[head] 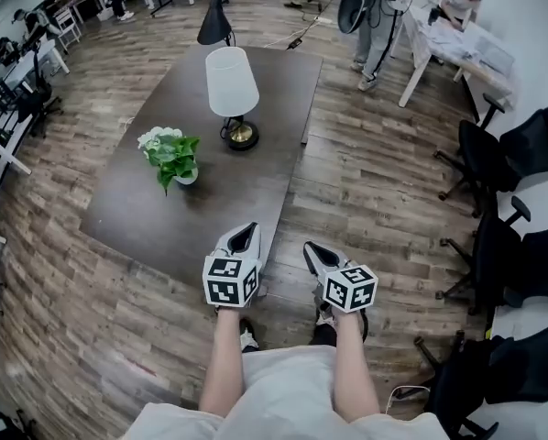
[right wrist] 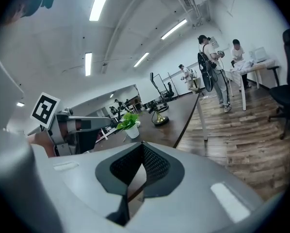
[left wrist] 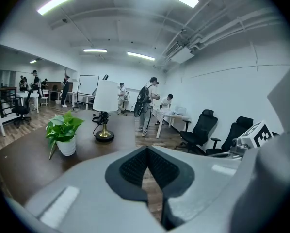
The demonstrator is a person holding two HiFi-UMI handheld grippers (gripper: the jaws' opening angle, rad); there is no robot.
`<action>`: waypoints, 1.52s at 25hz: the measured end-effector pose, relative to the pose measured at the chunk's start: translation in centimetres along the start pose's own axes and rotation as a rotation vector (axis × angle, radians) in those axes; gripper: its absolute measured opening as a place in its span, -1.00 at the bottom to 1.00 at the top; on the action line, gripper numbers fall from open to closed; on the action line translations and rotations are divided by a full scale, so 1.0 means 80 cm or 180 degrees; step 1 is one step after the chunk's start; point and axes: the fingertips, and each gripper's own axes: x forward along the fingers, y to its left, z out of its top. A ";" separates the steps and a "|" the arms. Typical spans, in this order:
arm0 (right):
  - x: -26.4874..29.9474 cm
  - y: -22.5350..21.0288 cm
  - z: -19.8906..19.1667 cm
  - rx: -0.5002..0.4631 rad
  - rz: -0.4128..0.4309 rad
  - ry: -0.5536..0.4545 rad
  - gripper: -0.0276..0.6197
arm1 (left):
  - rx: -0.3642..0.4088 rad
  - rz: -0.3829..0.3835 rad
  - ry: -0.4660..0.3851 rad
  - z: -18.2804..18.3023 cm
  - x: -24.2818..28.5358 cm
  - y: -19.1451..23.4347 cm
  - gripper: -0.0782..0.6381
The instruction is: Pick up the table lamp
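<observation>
Standing upright toward the far end of the bench (head: 155, 218), the table lamp (head: 232, 82) shows in the upper middle of the head view, with a white shade over a brass base. We judge the task barely begun: nothing touches the lamp, and the whole reach, grasp and lift are left. A potted plant (head: 172, 158) sits just to its lower left, apart from it.

We hold the left hand-held gripper (head: 246, 234) at the bench's near edge, low in the frame, and the right hand-held gripper (head: 313, 251) beside it over the floor (head: 366, 181). Both are well apart from the lamp. Each has its jaws closed tip to tip with nothing between them, so we would need to open one before any grasp.

The bench is a dark, matt top on wood-plank flooring. Black office chairs (head: 503, 154) line the right edge, and people stand around a white desk (head: 457, 44) at the upper right.
</observation>
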 end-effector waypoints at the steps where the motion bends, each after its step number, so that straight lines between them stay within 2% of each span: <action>1: -0.003 -0.012 0.005 0.0003 0.0009 0.0000 -0.83 | -0.0012 0.0017 0.0004 0.002 0.007 -0.007 -0.78; 5: -0.007 -0.056 0.017 -0.0002 0.0070 0.0075 -0.83 | -0.0040 0.0019 0.0089 0.005 0.032 -0.036 -0.78; 8: -0.010 -0.086 0.040 -0.0145 0.0079 0.0129 -0.83 | 0.0067 0.0157 0.0123 0.012 0.047 -0.051 -0.78; 14: -0.024 -0.139 0.115 -0.0226 0.0187 -0.0125 -0.83 | 0.0114 0.0371 -0.0003 0.034 0.065 -0.075 -0.78; 17: -0.035 -0.159 0.131 -0.0337 0.0195 -0.0101 -0.83 | 0.0078 0.0475 -0.0106 0.044 0.065 -0.088 -0.78; 22: -0.047 -0.180 0.136 -0.0568 0.0182 0.0015 -0.83 | -0.0014 0.0704 -0.0152 0.033 0.057 -0.104 -0.78; 31: -0.043 -0.173 0.124 -0.0663 0.0394 0.0150 -0.83 | -0.0046 0.1003 -0.0137 0.021 0.022 -0.108 -0.78; 35: -0.051 -0.180 0.114 -0.0699 0.0368 0.0204 -0.83 | -0.0101 0.1048 -0.0118 0.016 0.018 -0.104 -0.78; 38: -0.064 -0.196 0.115 -0.0676 0.0276 0.0180 -0.83 | -0.0114 0.0938 -0.0124 0.019 0.038 -0.114 -0.78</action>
